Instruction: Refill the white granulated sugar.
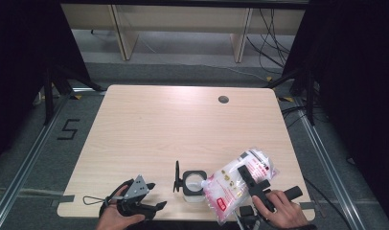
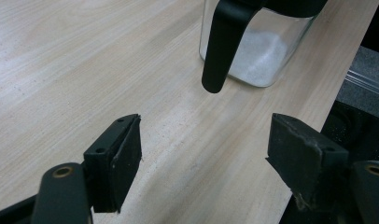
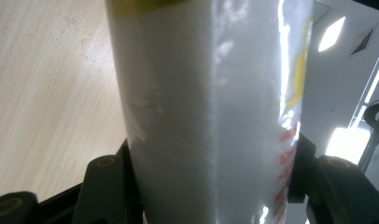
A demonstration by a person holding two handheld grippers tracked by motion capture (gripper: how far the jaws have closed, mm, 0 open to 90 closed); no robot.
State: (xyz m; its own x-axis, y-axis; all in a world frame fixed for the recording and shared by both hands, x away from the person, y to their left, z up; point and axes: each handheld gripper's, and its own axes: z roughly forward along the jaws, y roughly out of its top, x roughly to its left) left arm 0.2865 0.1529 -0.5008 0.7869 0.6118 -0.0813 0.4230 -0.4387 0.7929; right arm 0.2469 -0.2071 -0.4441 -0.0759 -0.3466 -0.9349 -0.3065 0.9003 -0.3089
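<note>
- We judge the pour as underway: the jar (image 1: 193, 186) at the table's (image 1: 149, 129) near edge has its lid open and holds only a shallow layer of white grains (image 2: 262, 56), so most of the filling is left.
- Our right gripper (image 1: 247, 178) pinches the bag (image 1: 235, 184) across its middle, fingers (image 3: 106, 182) pressing both sides.
- The bag is tilted, its low end just beside the jar's mouth, toward the near right corner.
- Our left gripper (image 2: 204, 158) rests with fingers spread, holding nothing; the jar's black handle (image 2: 222, 46) lies just ahead of them, apart.
</note>
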